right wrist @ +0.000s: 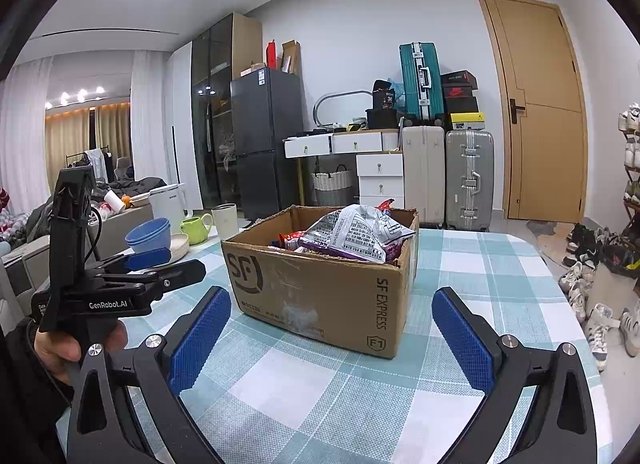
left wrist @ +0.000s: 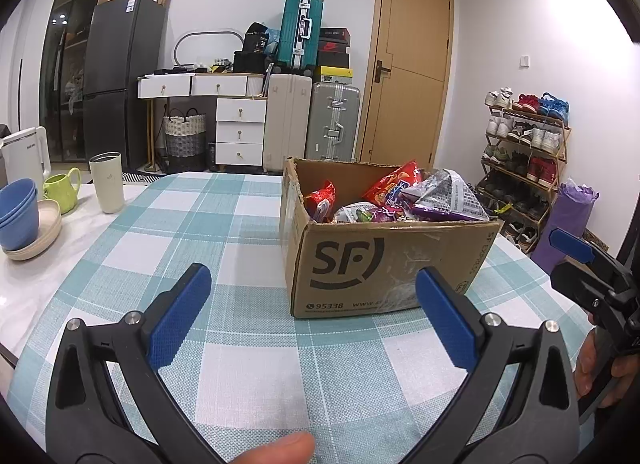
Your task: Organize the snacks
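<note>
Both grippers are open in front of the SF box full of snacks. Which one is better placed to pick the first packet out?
Probably right. The right gripper faces the cardboard box with the silver-and-purple packet on top. The left gripper sees the box off to its right.

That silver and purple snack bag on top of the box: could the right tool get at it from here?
Probably yes. The silver and purple bag lies topmost in the open cardboard box, and the right tool is open, with nothing between them.

Bare checked tablecloth (left wrist: 248, 232) lies open in front of and left of the cardboard box (left wrist: 384, 264). Snack bags (left wrist: 440, 196) heap above the box's rim, crowding its open top. Blue bowls (left wrist: 18, 212), green mug (left wrist: 62, 190) and tumbler (left wrist: 106, 182) cluster at the far left edge.
</note>
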`<action>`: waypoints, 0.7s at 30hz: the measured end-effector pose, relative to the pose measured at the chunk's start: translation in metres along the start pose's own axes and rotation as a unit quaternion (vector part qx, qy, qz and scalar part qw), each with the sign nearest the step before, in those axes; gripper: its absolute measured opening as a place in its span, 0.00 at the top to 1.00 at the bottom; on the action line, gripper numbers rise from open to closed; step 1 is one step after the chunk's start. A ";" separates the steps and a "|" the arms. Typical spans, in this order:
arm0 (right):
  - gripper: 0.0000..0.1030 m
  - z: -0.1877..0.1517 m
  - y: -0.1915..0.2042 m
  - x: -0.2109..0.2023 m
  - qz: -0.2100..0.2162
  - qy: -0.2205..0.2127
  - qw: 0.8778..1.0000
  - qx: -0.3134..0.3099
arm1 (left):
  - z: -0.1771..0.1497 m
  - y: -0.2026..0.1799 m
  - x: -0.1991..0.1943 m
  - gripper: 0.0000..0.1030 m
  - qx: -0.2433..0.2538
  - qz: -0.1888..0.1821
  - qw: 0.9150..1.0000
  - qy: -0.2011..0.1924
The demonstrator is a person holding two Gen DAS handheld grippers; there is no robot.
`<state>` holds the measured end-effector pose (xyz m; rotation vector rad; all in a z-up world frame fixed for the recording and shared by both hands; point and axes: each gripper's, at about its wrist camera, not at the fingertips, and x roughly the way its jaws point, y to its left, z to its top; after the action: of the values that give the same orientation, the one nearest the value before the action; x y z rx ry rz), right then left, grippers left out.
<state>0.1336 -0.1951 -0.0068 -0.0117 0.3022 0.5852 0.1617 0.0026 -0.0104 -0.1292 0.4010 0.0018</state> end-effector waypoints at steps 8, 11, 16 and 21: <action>0.01 0.000 0.000 0.000 0.002 0.001 1.000 -0.001 | -0.001 0.000 -0.001 0.01 0.001 0.001 1.000 0.000; 0.01 -0.001 0.002 0.001 0.001 0.000 1.000 -0.008 | 0.000 0.001 -0.001 0.01 0.000 0.001 1.000 -0.003; 0.01 -0.002 0.002 0.001 0.002 0.001 1.000 -0.009 | -0.001 0.001 -0.002 0.01 0.001 0.001 1.000 -0.003; 0.01 -0.003 0.002 0.003 0.002 0.001 1.000 -0.009 | -0.001 0.001 -0.002 0.01 0.002 0.000 1.000 -0.003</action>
<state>0.1335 -0.1918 -0.0105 -0.0292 0.2993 0.5916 0.1595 0.0036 -0.0107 -0.1259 0.3955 0.0023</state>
